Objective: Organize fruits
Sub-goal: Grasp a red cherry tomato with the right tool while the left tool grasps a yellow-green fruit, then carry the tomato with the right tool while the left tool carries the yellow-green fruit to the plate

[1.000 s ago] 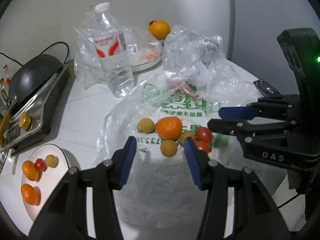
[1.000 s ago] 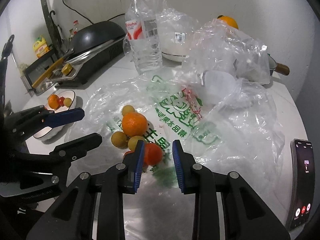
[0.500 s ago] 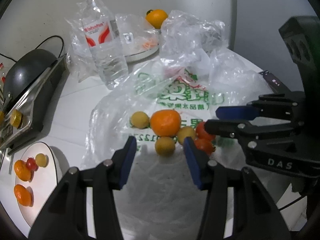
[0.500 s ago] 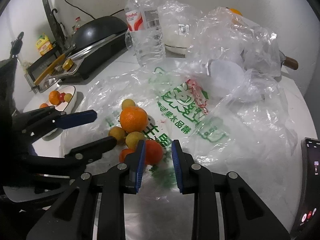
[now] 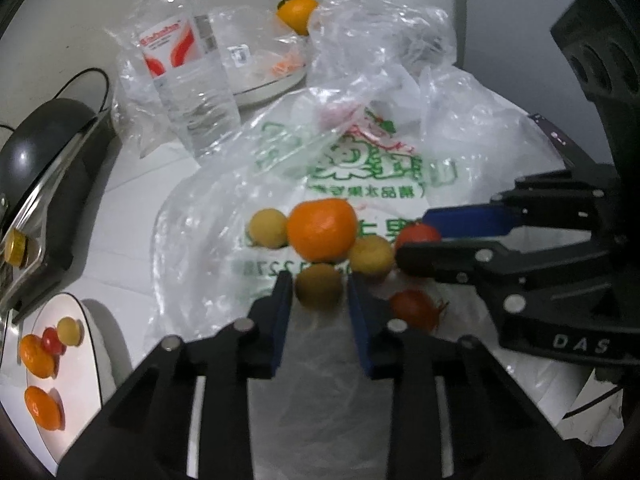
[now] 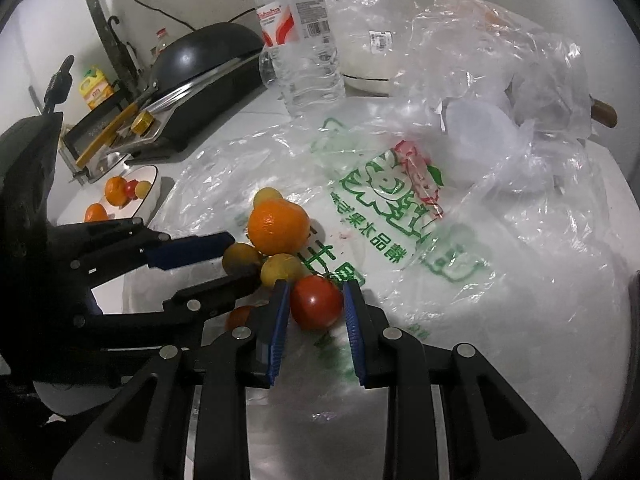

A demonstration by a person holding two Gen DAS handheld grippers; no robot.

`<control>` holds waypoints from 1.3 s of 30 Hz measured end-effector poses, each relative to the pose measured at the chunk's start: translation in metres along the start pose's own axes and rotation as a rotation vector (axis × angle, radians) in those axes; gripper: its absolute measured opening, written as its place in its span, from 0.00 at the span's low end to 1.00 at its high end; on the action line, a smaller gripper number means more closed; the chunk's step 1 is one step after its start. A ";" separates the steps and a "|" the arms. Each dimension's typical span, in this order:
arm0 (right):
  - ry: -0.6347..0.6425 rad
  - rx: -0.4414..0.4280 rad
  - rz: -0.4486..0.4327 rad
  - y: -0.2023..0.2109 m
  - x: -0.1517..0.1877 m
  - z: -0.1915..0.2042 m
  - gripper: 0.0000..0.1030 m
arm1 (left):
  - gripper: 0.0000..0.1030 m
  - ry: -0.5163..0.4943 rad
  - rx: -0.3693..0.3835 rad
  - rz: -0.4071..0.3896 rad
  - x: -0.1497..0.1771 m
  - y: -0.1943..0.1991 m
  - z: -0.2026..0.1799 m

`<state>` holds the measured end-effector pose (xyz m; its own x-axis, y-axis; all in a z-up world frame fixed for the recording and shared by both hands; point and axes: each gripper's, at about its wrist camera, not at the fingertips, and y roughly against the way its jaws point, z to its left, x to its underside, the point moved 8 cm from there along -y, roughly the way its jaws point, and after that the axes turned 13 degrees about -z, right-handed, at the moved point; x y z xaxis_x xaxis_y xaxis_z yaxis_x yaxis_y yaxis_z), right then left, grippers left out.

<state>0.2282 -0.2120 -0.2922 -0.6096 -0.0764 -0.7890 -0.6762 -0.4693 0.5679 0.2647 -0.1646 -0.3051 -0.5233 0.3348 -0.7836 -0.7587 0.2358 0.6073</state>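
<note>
My left gripper (image 5: pixel 320 292) has its blue pads on either side of a small yellow-green fruit (image 5: pixel 319 286); a sliver of gap shows on each flank, so I count the jaws as spread around it, not yet pinching. My right gripper (image 6: pixel 314 300) brackets a red tomato (image 6: pixel 316 301) the same way, pads just beside its skin, and I cannot tell whether they press it. Both fruits are round, so no long axis to speak of; the tomato's stem end I cannot make out.

In the left wrist view the big orange (image 5: pixel 322 229) sits at twelve o'clock from my held fruit, touching it, with another yellow fruit (image 5: pixel 267 227) at ten o'clock and a third (image 5: pixel 370 255) at two. A second tomato (image 5: pixel 414 309) lies at three o'clock, under my right tongs.

All this rests on a crumpled clear plastic bag (image 5: pixel 360 160) with green print, spread over a white table (image 5: pixel 132 184). A white plate (image 5: pixel 86 356) at eight o'clock carries sorted fruit. Farther back stand a water bottle (image 5: pixel 182 60) and a black cooker (image 5: pixel 40 148), against a pale wall.
</note>
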 end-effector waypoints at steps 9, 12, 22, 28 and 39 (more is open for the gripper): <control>0.019 0.017 -0.004 0.000 -0.001 0.000 0.28 | 0.25 -0.003 0.029 -0.010 -0.002 0.000 -0.002; 0.022 0.024 -0.014 0.003 -0.003 0.001 0.28 | 0.25 -0.002 0.035 -0.024 -0.005 0.006 -0.004; 0.045 0.057 -0.062 0.022 -0.017 0.010 0.28 | 0.25 0.019 0.034 -0.082 -0.014 0.031 0.003; 0.066 0.077 -0.085 0.036 -0.023 0.022 0.28 | 0.25 0.034 0.027 -0.120 -0.017 0.049 0.011; 0.116 0.065 -0.118 0.049 -0.038 0.059 0.28 | 0.25 0.054 0.002 -0.180 -0.010 0.088 0.032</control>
<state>0.1944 -0.1800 -0.2205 -0.4749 -0.1266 -0.8709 -0.7678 -0.4239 0.4803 0.2160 -0.1180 -0.2397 -0.3987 0.2379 -0.8857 -0.8414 0.2894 0.4565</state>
